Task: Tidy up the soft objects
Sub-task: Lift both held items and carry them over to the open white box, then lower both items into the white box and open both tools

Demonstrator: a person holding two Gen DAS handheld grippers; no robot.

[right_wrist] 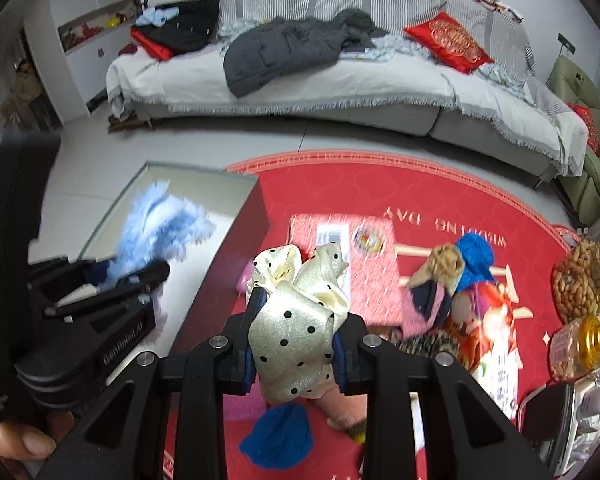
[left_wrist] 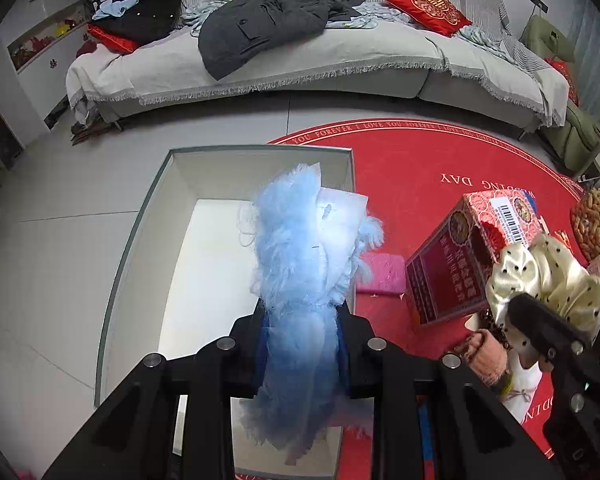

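The left gripper (left_wrist: 301, 344) reaches out level over the open white box (left_wrist: 148, 216), its jaws clamped on a fluffy pale-blue fur piece (left_wrist: 303, 264) that stands up between them — long wispy fibres, with a thin white tag near its top. The right gripper (right_wrist: 294, 344) is held just to the right, above the red tablecloth (right_wrist: 439, 196), and grips a cream satin scrunchie with black dots (right_wrist: 296, 320), glossy and bunched in folds. The box is rectangular with straight, greenish-edged walls and a bare white floor; its right wall runs along the cloth's edge. Beyond the scrunchie lies a red patterned carton (right_wrist: 355, 264), and further right a heap of small soft things (right_wrist: 451, 280) — knitted and plush, one bright blue. A dish of nuts (right_wrist: 579, 280) sits at the far right edge.
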